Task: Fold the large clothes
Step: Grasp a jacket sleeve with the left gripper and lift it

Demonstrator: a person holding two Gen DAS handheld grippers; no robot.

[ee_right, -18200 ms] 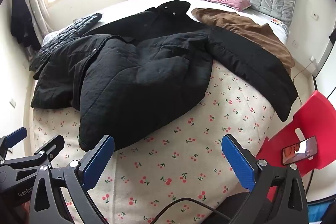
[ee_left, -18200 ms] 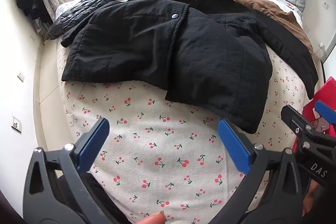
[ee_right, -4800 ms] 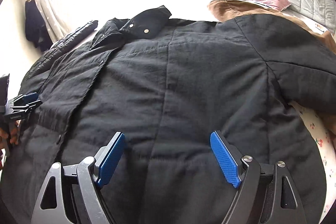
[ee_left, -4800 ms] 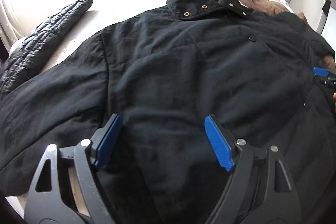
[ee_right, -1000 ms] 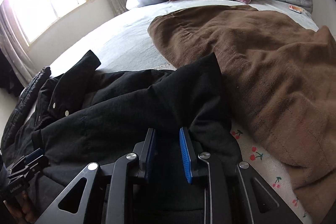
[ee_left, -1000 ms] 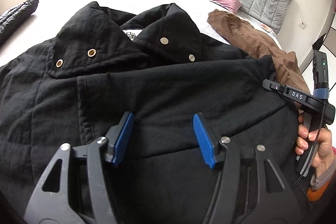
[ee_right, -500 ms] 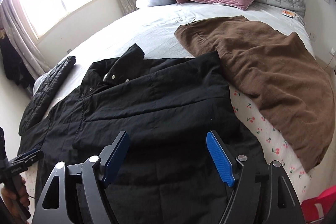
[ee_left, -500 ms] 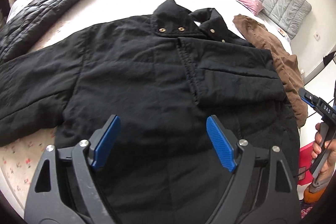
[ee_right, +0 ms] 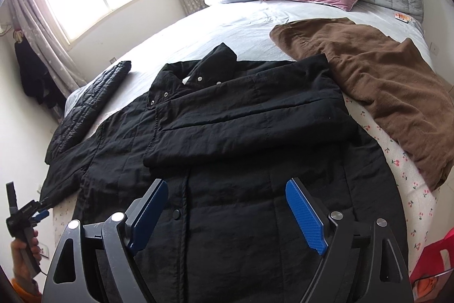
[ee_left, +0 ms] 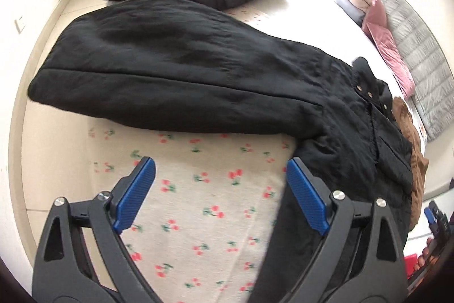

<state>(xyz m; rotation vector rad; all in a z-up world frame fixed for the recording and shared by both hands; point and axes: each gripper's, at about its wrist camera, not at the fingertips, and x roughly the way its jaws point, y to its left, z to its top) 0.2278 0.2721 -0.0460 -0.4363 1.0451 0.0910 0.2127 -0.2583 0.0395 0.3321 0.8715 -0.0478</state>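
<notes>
On cherry-print sheet (ee_left: 204, 189), quilted, perhaps padded, black coat (ee_right: 241, 132)

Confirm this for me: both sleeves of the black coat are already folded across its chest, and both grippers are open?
Not quite. Only one sleeve is folded across the black coat; the right wrist view shows the other sleeve stretched out sideways. The left gripper and right gripper are open.

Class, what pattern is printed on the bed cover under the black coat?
Small red cherries with green leaves on a cream bed cover, clearest in the left wrist view.
</notes>
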